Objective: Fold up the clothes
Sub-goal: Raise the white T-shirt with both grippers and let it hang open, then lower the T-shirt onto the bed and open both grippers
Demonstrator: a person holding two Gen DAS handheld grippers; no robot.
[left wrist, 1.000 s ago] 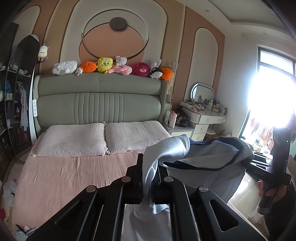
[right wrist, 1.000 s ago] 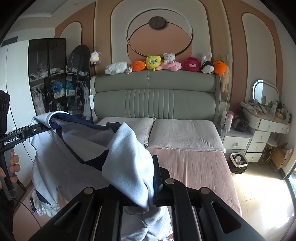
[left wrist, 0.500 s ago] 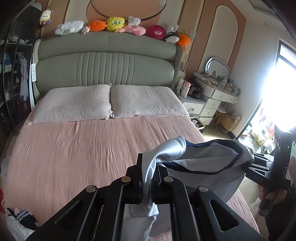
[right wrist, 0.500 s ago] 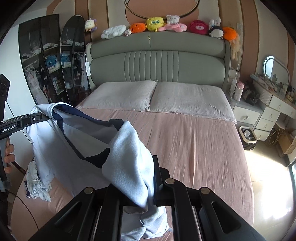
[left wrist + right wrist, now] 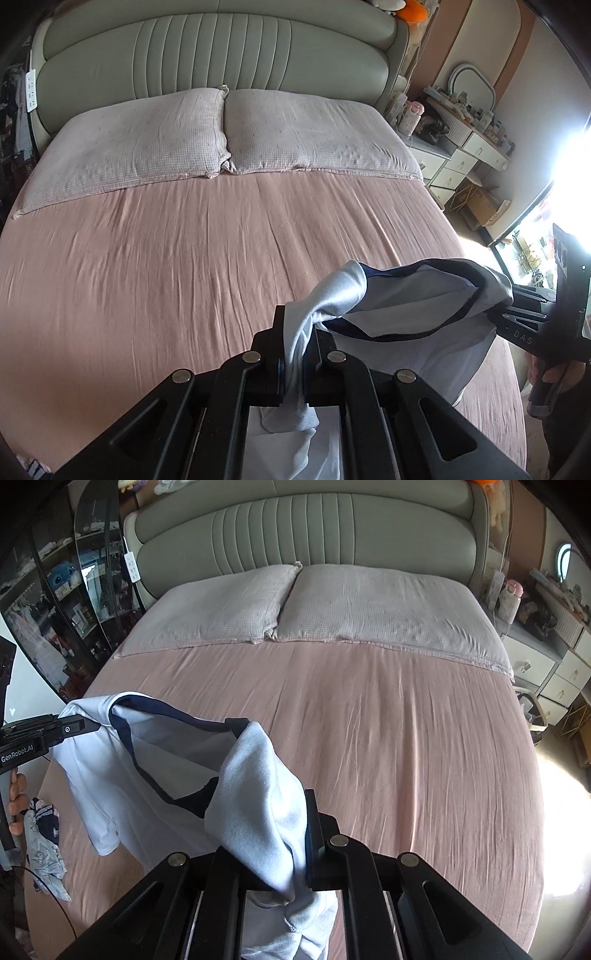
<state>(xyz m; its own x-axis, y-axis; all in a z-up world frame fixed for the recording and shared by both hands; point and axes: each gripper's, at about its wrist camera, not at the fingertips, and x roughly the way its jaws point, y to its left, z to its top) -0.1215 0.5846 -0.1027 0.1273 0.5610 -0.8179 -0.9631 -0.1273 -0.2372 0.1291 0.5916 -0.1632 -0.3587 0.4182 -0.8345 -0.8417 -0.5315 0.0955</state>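
A light blue shirt with a dark navy collar hangs stretched between my two grippers above the near end of a pink bed. My left gripper is shut on one shoulder of the shirt; it also shows at the left edge of the right wrist view. My right gripper is shut on the other shoulder of the shirt; it shows at the right of the left wrist view. The shirt's body droops below the collar toward the sheet.
Two pale pillows lie at the grey padded headboard. A white dresser stands right of the bed. A crumpled garment lies at the bed's near left edge. A dark glass cabinet stands on the left.
Both grippers have tipped downward and moved forward over the bed with the shirt. The view has dropped from the wall and plush toys to the mattress.
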